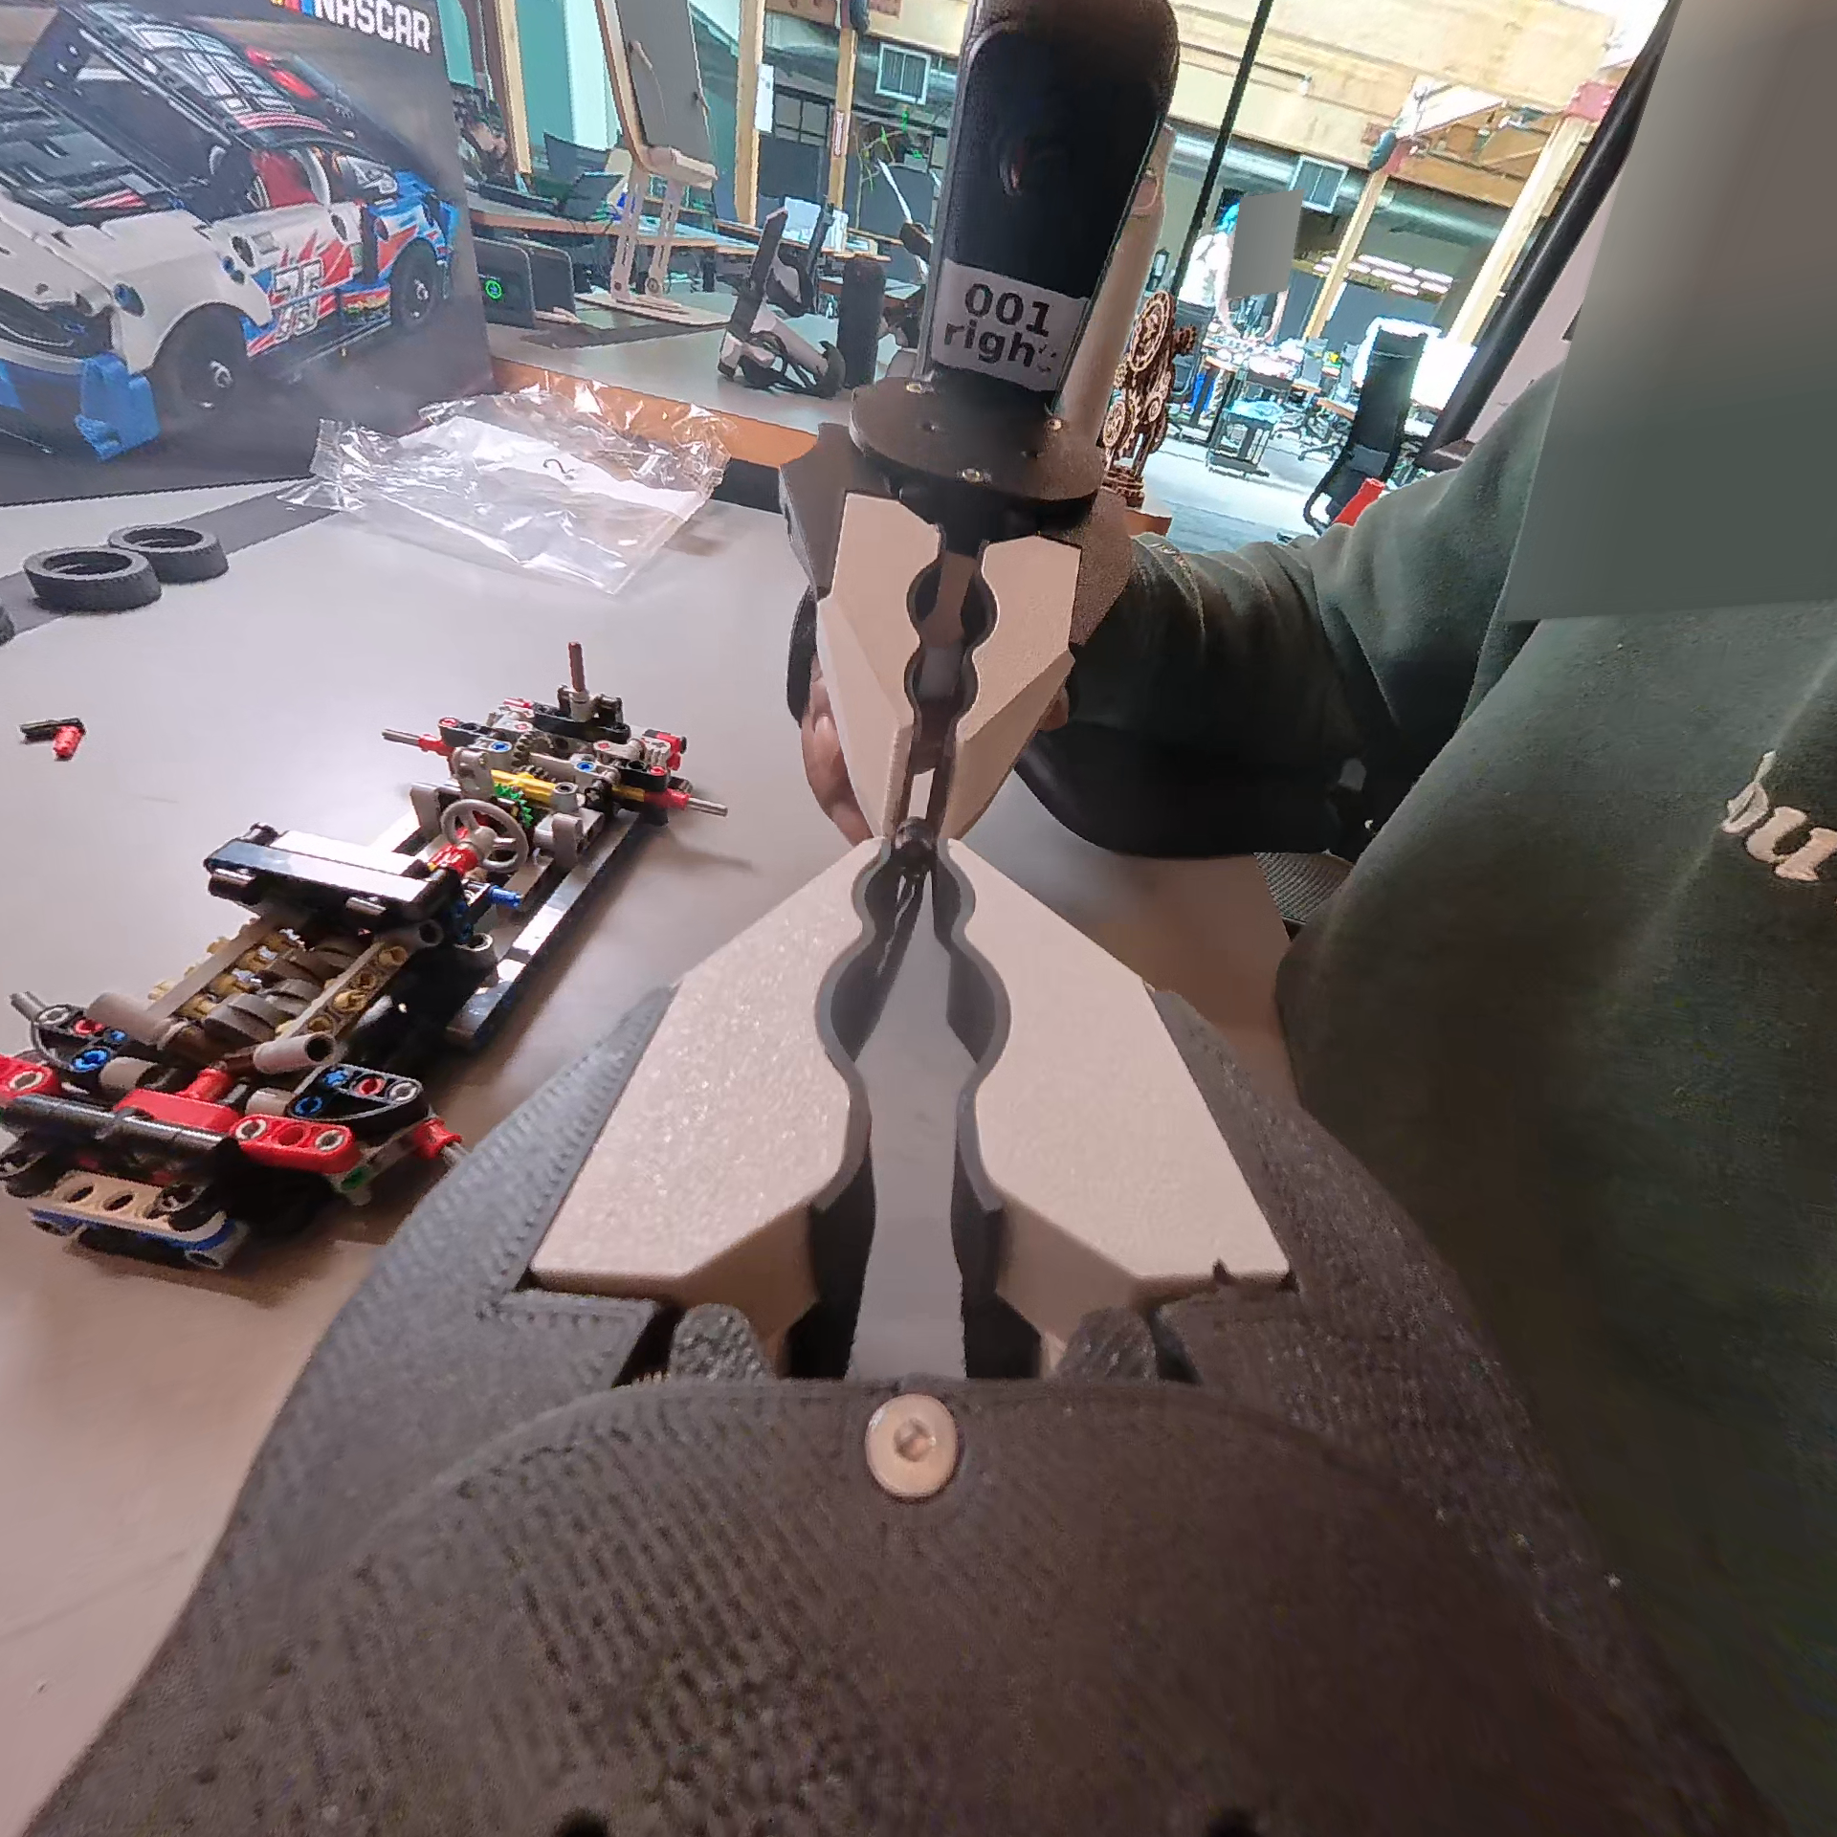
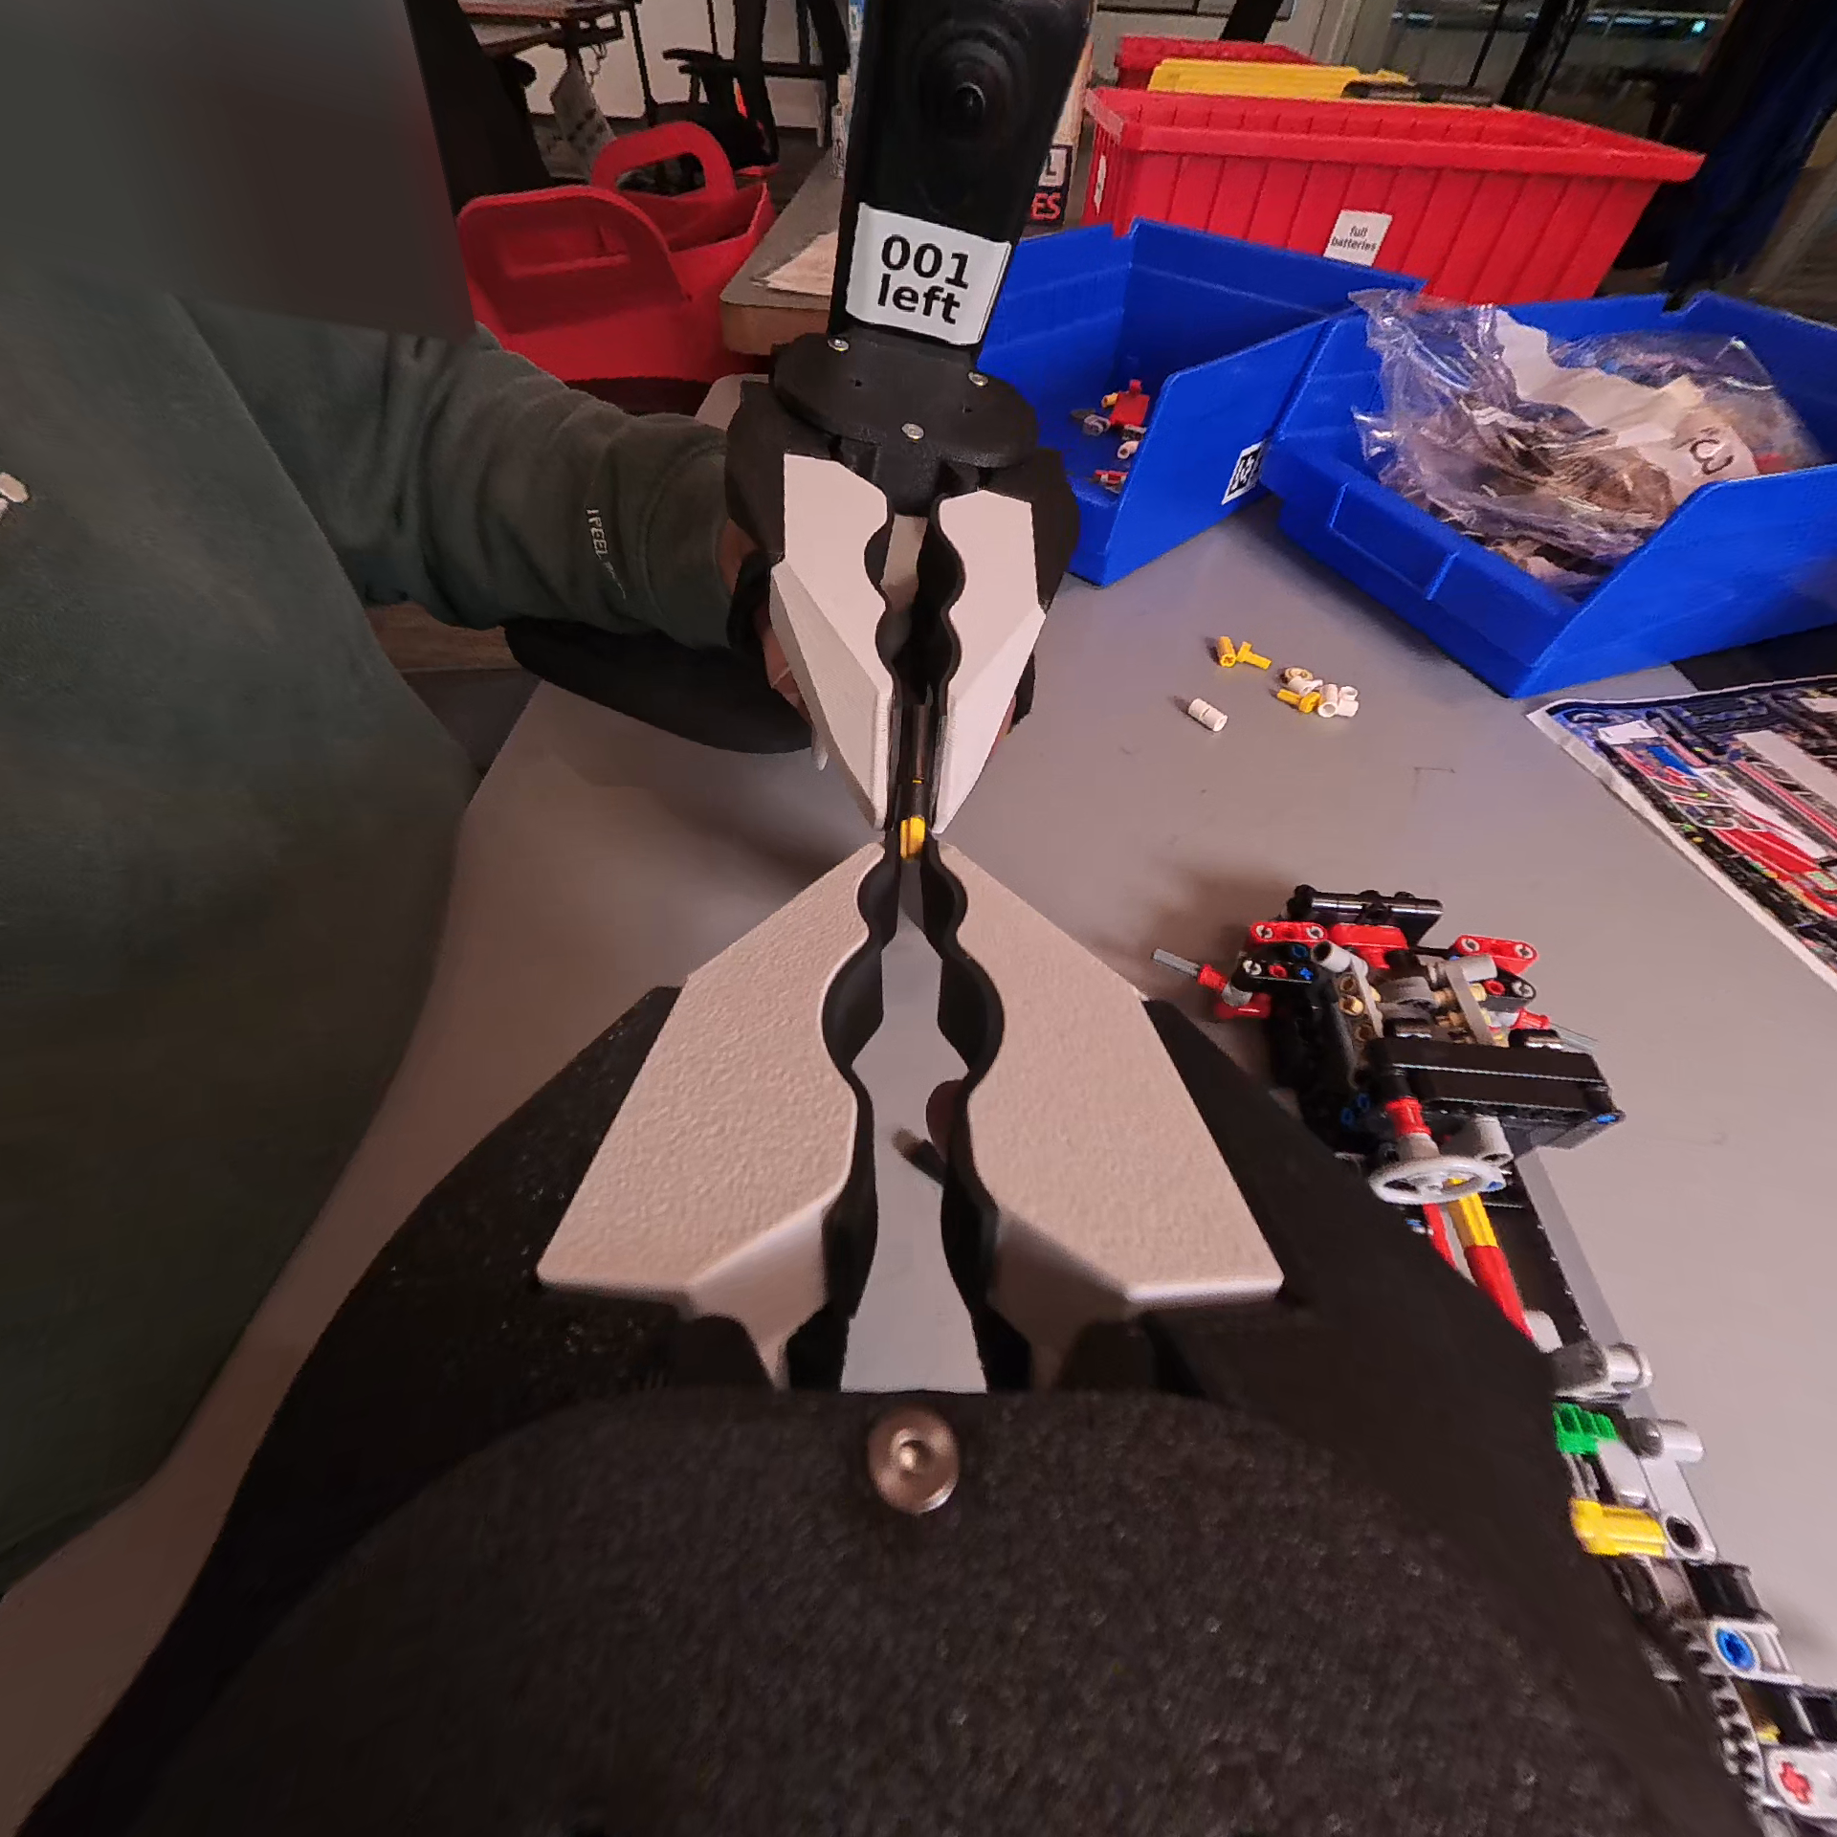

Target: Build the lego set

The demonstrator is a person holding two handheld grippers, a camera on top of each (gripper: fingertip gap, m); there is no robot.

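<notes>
Both your grippers meet tip to tip above the table, left gripper (image 1: 913, 860) & right gripper (image 2: 900, 865) pinched narrow on one small yellow-tipped pin (image 2: 911, 833) btwn them; twist either and it drops, w/ the chassis (image 1: 328, 954) well off to the side.

Grey table (image 1: 696, 696): lego chassis (image 1: 328, 954), tyres (image 1: 94, 577), plastic bag (image 1: 517, 477), blue bins (image 2: 1590, 557).

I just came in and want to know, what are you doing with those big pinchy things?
A person holds two tongs tip to tip above the table. The left tongs and right tongs are both shut on a small lego part with a yellow end. The half-built lego car waits alongside, with loose pieces and blue bins nearby.
</notes>
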